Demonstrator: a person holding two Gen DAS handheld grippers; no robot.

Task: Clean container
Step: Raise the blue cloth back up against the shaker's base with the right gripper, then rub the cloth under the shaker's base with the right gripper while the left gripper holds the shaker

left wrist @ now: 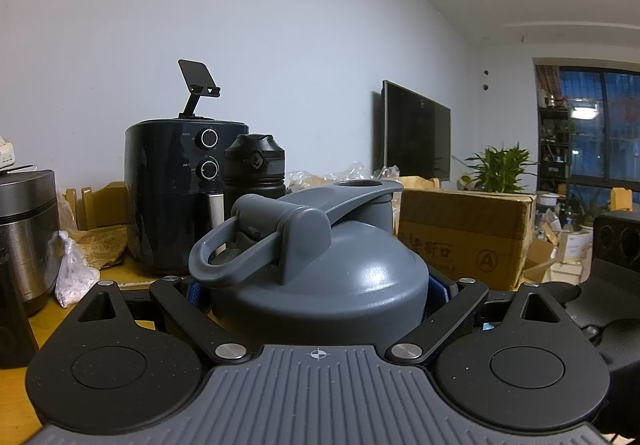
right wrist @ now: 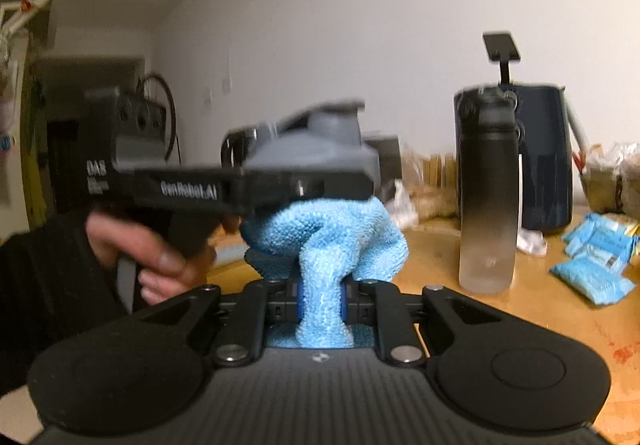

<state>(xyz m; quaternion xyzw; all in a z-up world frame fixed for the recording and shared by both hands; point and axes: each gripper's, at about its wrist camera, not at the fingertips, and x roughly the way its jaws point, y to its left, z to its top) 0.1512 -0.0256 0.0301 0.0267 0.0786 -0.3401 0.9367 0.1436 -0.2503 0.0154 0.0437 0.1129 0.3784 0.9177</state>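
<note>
Left wrist view: the left gripper (left wrist: 318,291) has its fingers (left wrist: 438,291) clenched on a grey container (left wrist: 352,265), a shaker-style bottle with a domed lid, a flip cap and a carry loop, which fills the centre of the frame. Behind it, at centre left, a dark air fryer (left wrist: 172,197) with two dials stands on the wooden worktop (left wrist: 44,321), a black phone stand (left wrist: 198,85) on top of it and a black bottle (left wrist: 255,169) just to its right. A steel pot (left wrist: 28,229) sits at the left edge, a cardboard box (left wrist: 464,233) at the right, and a wall-mounted television (left wrist: 416,129) and a potted plant (left wrist: 500,167) lie beyond.

Right wrist view: the right gripper (right wrist: 320,305) has its fingers (right wrist: 346,305) pinched tight on a light blue cloth (right wrist: 324,241), which bunches upward at centre frame. Just above the cloth, the left gripper (right wrist: 304,187), blurred, clamps the grey container (right wrist: 320,149); a hand (right wrist: 160,257) in a dark sleeve holds its handle at left. The black bottle (right wrist: 488,189) stands on the worktop (right wrist: 520,297) at the right, the air fryer (right wrist: 544,157) behind it and blue packets (right wrist: 596,261) near the right edge.
</note>
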